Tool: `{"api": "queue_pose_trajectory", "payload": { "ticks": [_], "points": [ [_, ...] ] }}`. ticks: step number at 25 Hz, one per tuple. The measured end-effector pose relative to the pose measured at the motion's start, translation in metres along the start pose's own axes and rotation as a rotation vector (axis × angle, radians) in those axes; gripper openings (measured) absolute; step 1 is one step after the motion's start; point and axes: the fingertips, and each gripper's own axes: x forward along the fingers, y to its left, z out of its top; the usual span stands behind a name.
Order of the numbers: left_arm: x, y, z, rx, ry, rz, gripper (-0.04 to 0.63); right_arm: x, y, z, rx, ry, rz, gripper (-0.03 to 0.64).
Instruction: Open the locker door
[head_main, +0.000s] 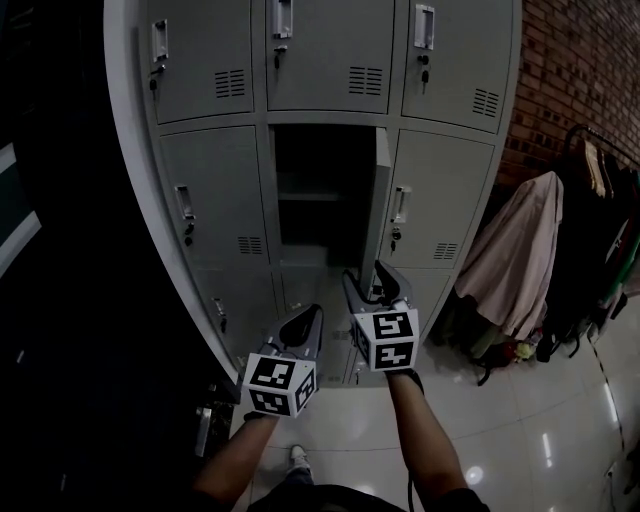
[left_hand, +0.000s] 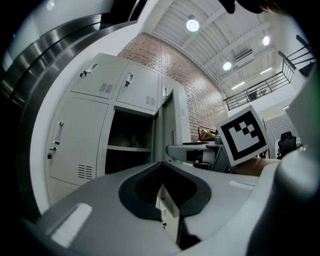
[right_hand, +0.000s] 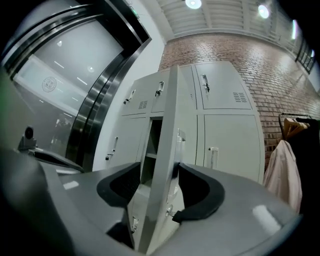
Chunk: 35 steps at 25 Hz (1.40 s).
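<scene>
A grey bank of lockers (head_main: 210, 190) stands in front of me. Its middle compartment (head_main: 320, 190) is dark and open, with a shelf inside. The compartment's door (head_main: 379, 195) is swung out, edge-on to me. My right gripper (head_main: 368, 280) straddles that door's free edge (right_hand: 165, 150) near the handle (right_hand: 181, 137); its jaws stand wide, and the left pad (right_hand: 122, 182) is clear of the metal. My left gripper (head_main: 308, 318) hangs lower left, away from the lockers, fingertips together and holding nothing. The left gripper view shows that gripper (left_hand: 161, 165), the open compartment (left_hand: 131, 135) and the door (left_hand: 169, 120).
The neighbouring locker doors (head_main: 440, 200) are closed, each with handle and key. A pale coat (head_main: 520, 250) and dark clothes hang on a rack at right by the brick wall (head_main: 580, 60). A dark glass wall (head_main: 50, 250) runs at left. Glossy floor tiles (head_main: 540, 420) lie below.
</scene>
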Motion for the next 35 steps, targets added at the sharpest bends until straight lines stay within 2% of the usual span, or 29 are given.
{"api": "queue_pose_trajectory", "payload": {
  "ticks": [10, 11, 15, 22, 28, 35],
  "points": [
    [-0.004, -0.012, 0.004, -0.002, -0.010, 0.006, 0.006, -0.028, 0.017, 0.004, 0.004, -0.032, 0.034, 0.168],
    [-0.005, -0.013, 0.004, -0.006, -0.010, 0.008, 0.006, -0.032, 0.020, 0.005, 0.006, -0.036, 0.039, 0.144],
    [-0.012, -0.019, 0.003, -0.028, -0.010, 0.015, 0.006, -0.052, 0.033, 0.008, 0.020, -0.056, 0.059, 0.121],
    [-0.036, -0.035, -0.002, -0.015, -0.010, 0.045, 0.006, -0.096, 0.051, 0.005, 0.069, -0.071, 0.079, 0.073],
    [-0.060, -0.046, -0.007, -0.026, 0.001, 0.075, 0.006, -0.123, 0.065, -0.005, 0.104, -0.056, 0.096, 0.002],
    [-0.085, -0.051, 0.000, -0.017, -0.010, 0.081, 0.006, -0.145, 0.092, -0.011, 0.108, -0.036, 0.118, 0.002]
  ]
}}
